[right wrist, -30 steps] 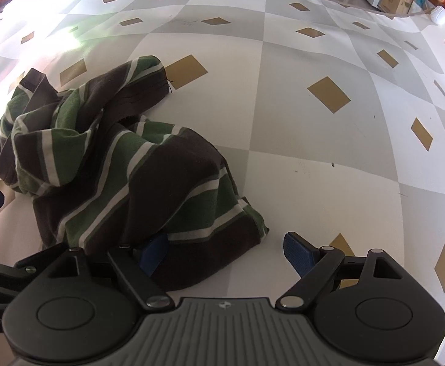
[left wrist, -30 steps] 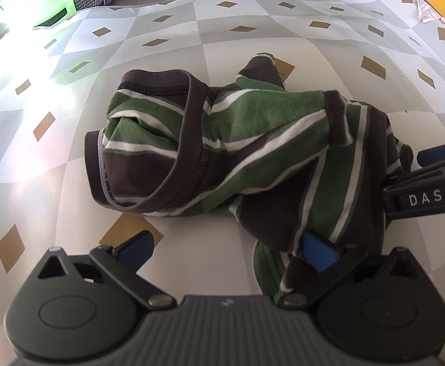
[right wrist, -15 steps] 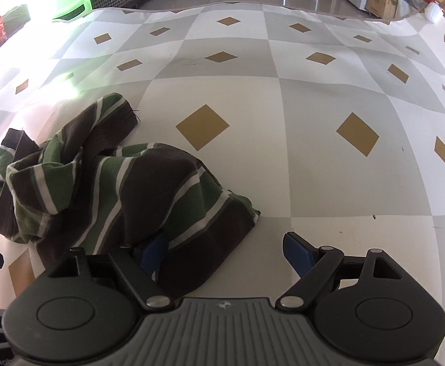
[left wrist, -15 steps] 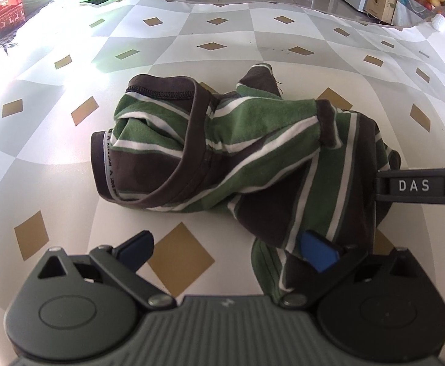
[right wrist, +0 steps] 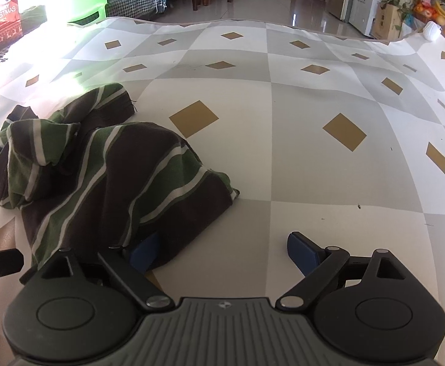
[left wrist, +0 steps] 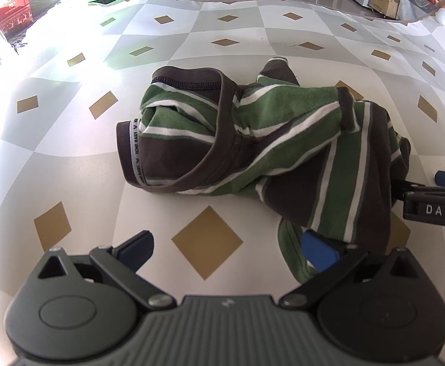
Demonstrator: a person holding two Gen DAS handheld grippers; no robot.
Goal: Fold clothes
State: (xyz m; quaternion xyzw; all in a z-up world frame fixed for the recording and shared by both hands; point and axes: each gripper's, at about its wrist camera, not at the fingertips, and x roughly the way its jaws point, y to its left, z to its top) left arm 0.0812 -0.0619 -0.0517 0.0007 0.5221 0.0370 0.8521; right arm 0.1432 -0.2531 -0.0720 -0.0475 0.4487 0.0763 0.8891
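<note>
The striped shirt (left wrist: 253, 149) lies in a crumpled heap on the checked table cover (left wrist: 70, 158), well short of any fold. In the left wrist view it fills the middle of the picture and trails toward 4 o'clock, with the brown neckband and its printed tape standing open at about 10 o'clock of the heap. It is bunched like this because it has not been spread yet, so the step in hand is probably finding edges to pull it flat.

The left gripper (left wrist: 228, 247) hangs with its jaws spread wide and holds nothing. Its right blue pad (left wrist: 318, 251) sits against a loose green-and-brown flap, while the left pad (left wrist: 138, 242) stands over bare cover, so no cloth is pinched.

The right gripper (right wrist: 224, 251) has just been opening its jaws, and they stand wide. Its left pad (right wrist: 144, 251) is tucked under the brown lower edge of the shirt (right wrist: 106, 170); the right pad (right wrist: 302, 251) is clear of it at 3 o'clock, over the table cover (right wrist: 314, 167). The cloth drapes on one finger only (nothing is gripped). Both tools flank the near edge, likely to take two corners at once.

In the left view, the right tool's black arm marked DAS (left wrist: 433, 212) enters at 3 o'clock, beside the shirt.
</note>
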